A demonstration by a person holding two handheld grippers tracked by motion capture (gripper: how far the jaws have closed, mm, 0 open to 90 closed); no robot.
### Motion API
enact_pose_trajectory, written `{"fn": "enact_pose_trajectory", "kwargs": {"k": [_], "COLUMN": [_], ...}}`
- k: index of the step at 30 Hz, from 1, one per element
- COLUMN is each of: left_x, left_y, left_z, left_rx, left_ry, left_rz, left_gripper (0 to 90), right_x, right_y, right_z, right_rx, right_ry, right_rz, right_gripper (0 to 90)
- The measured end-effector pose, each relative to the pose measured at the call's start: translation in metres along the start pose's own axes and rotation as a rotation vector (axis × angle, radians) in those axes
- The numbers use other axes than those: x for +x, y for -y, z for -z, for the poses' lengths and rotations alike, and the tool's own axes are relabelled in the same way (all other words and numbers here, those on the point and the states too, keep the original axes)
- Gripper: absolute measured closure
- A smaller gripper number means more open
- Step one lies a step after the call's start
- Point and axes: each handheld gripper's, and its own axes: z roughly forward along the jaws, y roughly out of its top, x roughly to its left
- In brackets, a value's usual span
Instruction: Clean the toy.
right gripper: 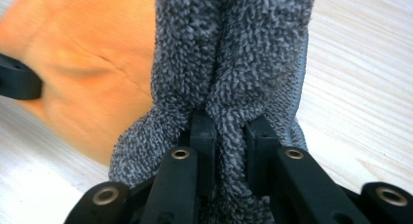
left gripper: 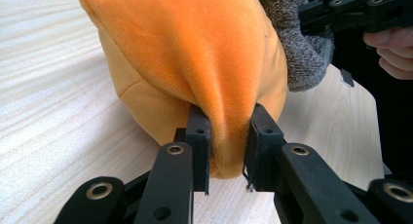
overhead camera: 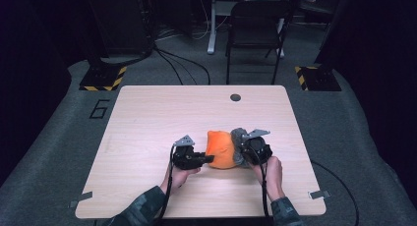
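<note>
A: Table?
B: Pale wood-grain top, matt and smooth, fine streaks running along it.

A: Orange cloth?
B: Soft plush, short velvety nap with a slight sheen on the folds.

A: Grey cloth?
B: Terry-like fabric, rough looped pile, matt throughout.

A: Left gripper and right gripper?
B: Jaws look like matt black plastic, smooth-faced, with bright metal rivets at the pivots.
</note>
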Motion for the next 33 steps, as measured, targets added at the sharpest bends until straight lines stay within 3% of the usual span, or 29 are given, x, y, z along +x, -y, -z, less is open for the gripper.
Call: {"fn": "enact_pose_trajectory", "kwargs": {"k": [4, 10, 13, 16, 17, 21, 22, 23, 26, 31, 32, 33], "left_x": [0.001, 0.002, 0.002, 0.003, 0.003, 0.002, 0.002, 0.001, 0.002, 0.0, 0.0, 0.0], "left_y": [0.0, 0.0, 0.0, 0.0, 0.0, 0.0, 0.0, 0.0, -0.001, 0.0, 0.0, 0.0], "left_z": [0.0, 0.001, 0.001, 0.001, 0.001, 0.0, 0.0, 0.0, 0.0, -0.001, -0.001, -0.001], "left_rx": [0.001, 0.006, 0.004, 0.006, 0.006, 0.008, 0.008, 0.009, 0.013, 0.014, 0.014, 0.015], "left_ry": [0.001, 0.0, -0.001, 0.0, -0.003, -0.007, -0.007, -0.009, -0.01, -0.013, -0.013, -0.014], "left_rz": [-0.005, -0.008, -0.012, -0.014, -0.01, -0.023, -0.023, -0.026, -0.038, -0.049, -0.049, -0.049], "left_gripper": [74.7, 74.5, 74.3, 74.1, 74.0, 73.9, 73.9, 74.0, 73.9, 74.0, 73.9, 73.9], "right_x": [-0.008, -0.023, -0.024, -0.025, -0.027, -0.025, -0.025, -0.017, 0.002, 0.037, 0.037, 0.047], "right_y": [0.005, 0.02, 0.024, 0.02, 0.017, 0.001, 0.001, -0.009, -0.021, -0.029, -0.029, -0.029], "right_z": [-0.006, -0.03, -0.038, -0.029, -0.023, 0.015, 0.015, 0.035, 0.052, 0.05, 0.05, 0.037], "right_rx": [0.031, 0.116, 0.144, 0.134, 0.111, 0.0, 0.0, -0.074, -0.152, -0.178, -0.178, -0.151], "right_ry": [0.017, 0.049, 0.049, 0.06, 0.066, 0.056, 0.056, 0.026, -0.022, -0.063, -0.063, -0.067], "right_rz": [-0.023, -0.038, -0.041, -0.038, -0.027, -0.059, -0.059, -0.043, 0.004, 0.085, 0.085, 0.103], "right_gripper": [77.7, 77.5, 77.5, 77.5, 77.5, 77.5, 77.5, 77.5, 77.5, 77.4, 77.4, 77.3]}}
